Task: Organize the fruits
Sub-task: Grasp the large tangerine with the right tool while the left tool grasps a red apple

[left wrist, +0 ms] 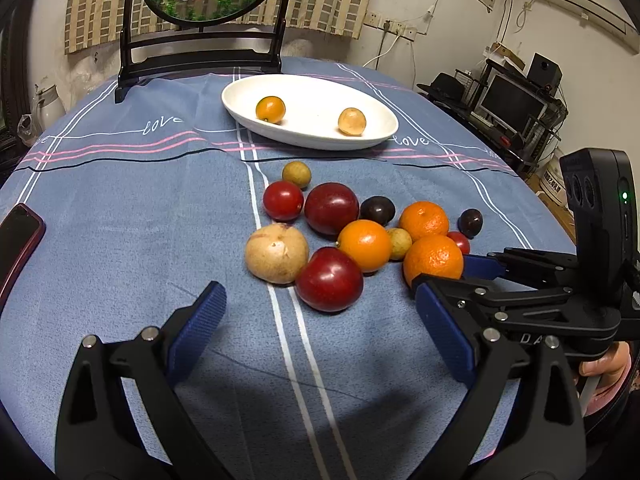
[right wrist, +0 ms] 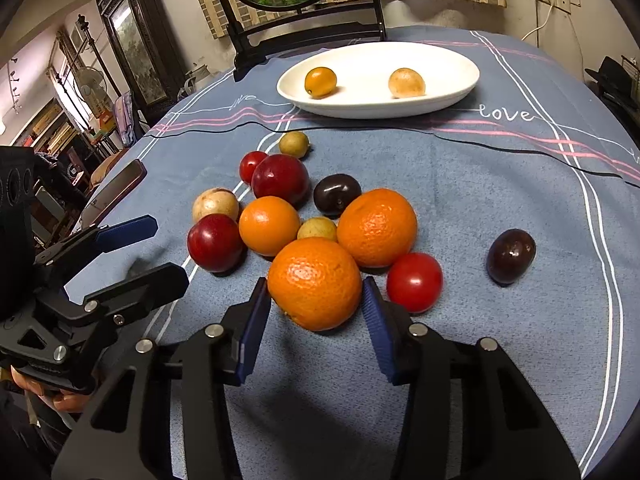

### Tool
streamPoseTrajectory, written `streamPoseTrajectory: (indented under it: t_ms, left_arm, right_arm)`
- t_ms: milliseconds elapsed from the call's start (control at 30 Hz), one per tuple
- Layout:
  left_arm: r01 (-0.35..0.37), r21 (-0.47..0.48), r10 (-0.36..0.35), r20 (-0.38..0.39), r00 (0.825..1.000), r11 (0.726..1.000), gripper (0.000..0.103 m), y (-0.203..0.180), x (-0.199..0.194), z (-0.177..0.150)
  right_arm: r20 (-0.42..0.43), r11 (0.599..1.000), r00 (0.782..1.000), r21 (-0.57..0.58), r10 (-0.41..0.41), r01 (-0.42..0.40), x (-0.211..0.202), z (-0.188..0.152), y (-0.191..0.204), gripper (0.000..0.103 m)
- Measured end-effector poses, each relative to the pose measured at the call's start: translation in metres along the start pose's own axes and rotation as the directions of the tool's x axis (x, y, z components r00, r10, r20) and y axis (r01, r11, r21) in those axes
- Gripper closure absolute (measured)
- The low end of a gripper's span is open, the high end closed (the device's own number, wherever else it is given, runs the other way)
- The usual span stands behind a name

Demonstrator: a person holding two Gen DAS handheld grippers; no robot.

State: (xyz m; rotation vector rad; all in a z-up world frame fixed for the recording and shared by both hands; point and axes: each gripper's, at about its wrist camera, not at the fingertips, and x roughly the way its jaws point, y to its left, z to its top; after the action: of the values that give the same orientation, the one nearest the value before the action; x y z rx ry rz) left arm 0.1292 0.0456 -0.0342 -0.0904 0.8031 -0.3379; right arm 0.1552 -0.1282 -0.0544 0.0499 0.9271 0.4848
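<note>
Right gripper angled down, pads clamped on orange, left gripper spread wide over cloth, phone clearest in left view.

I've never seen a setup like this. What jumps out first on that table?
A bright pile of fruit sits mid-table on the blue cloth, and the right gripper has its blue pads on either side of the nearest orange. Behind the pile, a white oval dish holds just two small fruits. The left gripper hovers open near the pile.
</note>
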Motion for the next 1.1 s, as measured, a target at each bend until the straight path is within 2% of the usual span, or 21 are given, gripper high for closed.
streamPoseTrajectory:
  t_ms: [200, 400, 500, 600, 767, 1100]
  left_arm:
    - [0.001, 0.0, -0.001, 0.0, 1.0, 1.0, 0.006, 0.0, 0.0, 0.0]
    - [0.02, 0.008, -0.02, 0.004, 1.0, 1.0, 0.006, -0.001, -0.001, 0.0]
    - [0.041, 0.026, -0.041, 0.01, 0.999, 0.999, 0.01, -0.004, -0.001, -0.001]
    - [0.039, 0.047, -0.039, -0.015, 0.999, 0.998, 0.021, -0.009, 0.003, -0.001]
    - [0.011, 0.051, -0.007, -0.077, 0.997, 0.999, 0.056, -0.011, 0.016, -0.001]
    - [-0.005, 0.011, 0.006, -0.092, 0.996, 1.0, 0.058, -0.007, 0.027, 0.007]
  right_arm:
    - [0.001, 1.0, 1.0, 0.008, 0.008, -0.008, 0.0, -0.001, -0.001, 0.058]
    - [0.037, 0.997, 0.998, 0.043, 0.056, -0.058, -0.007, -0.002, -0.008, 0.058]
    - [0.04, 0.996, 0.997, 0.055, 0.063, -0.065, -0.008, -0.001, -0.011, 0.058]
    - [0.046, 0.995, 0.996, 0.058, 0.072, -0.075, -0.009, -0.001, -0.011, 0.058]
    - [0.052, 0.994, 0.995, 0.064, 0.086, -0.089, -0.01, -0.001, -0.013, 0.058]
    - [0.061, 0.991, 0.992, 0.066, 0.112, -0.116, -0.012, -0.002, -0.015, 0.058]
